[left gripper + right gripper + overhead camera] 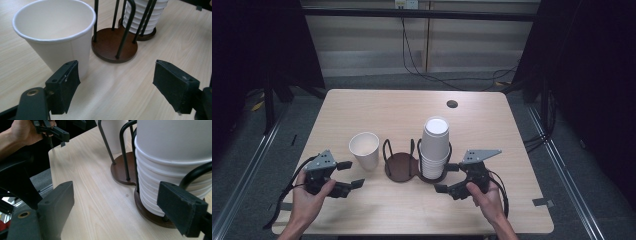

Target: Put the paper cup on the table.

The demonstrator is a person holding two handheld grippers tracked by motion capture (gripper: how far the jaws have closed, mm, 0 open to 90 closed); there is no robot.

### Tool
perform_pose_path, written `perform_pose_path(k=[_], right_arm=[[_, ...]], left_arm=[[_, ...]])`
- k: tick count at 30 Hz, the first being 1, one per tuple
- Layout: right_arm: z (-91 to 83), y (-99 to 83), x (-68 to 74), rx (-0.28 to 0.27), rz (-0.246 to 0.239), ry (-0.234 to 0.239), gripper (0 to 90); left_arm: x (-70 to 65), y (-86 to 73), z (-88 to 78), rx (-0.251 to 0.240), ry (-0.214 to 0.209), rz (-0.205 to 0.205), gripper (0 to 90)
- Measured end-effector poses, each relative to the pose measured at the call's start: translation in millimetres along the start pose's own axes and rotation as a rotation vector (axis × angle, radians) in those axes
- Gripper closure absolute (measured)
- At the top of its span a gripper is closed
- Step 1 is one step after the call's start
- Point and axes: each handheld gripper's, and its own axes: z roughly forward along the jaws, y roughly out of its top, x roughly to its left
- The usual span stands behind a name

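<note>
In the high view, a single paper cup [365, 149] is seen standing upright toward the near left part of the table [377, 107], just left of a dark wire cup holder [401, 165]. The holder's left bay is empty; its right bay carries a stack of upturned cups [435, 148]. The left gripper [346, 174] is held near the near left corner with its jaws spread wide and nothing between them, close to the single cup but apart from it. The right gripper [448, 177] is held toward the near edge, just beside the stack, its jaws also spread and empty.

In the left gripper view, the paper cup [56, 37] is seen beyond the left jaw rather than between the two, so a closing there would likely clip the wall and tip or dent the light cup.

In the right gripper view, the stack of upturned cups [172, 170] is seen past the right jaw, with a wire loop of the holder in front of it. A jaw could catch that wire and drag the holder [122, 173], and several nested cups could be lifted together.
</note>
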Motion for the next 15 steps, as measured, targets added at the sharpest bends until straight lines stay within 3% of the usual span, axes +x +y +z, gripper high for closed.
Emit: perform_pose_path(k=[3, 7, 9, 11, 15], right_arm=[[-0.2, -0.8, 1.2, -0.002, 0.001, -0.004, 14.4], [-2.4, -3.2, 3.4, -0.001, -0.002, -0.009, 14.4], [-3.5, -4.6, 4.3, -0.006, 0.001, -0.010, 14.4], [-2.7, -5.0, 5.0, -0.006, -0.003, -0.010, 14.4], [-0.7, -6.8, 6.3, -0.010, -0.006, -0.031, 14.4]], left_arm=[[-11.2, -0.5, -0.1, -0.026, 0.015, 0.004, 20.6], [-23.1, -1.6, 6.2, -0.062, -0.058, -0.044, 20.5], [-30.2, -4.5, 11.4, -0.069, -0.042, -0.032, 20.5], [-33.0, -6.9, 16.9, -0.077, -0.072, -0.054, 20.5], [-38.3, -12.0, 25.6, -0.085, -0.063, -0.069, 19.0]])
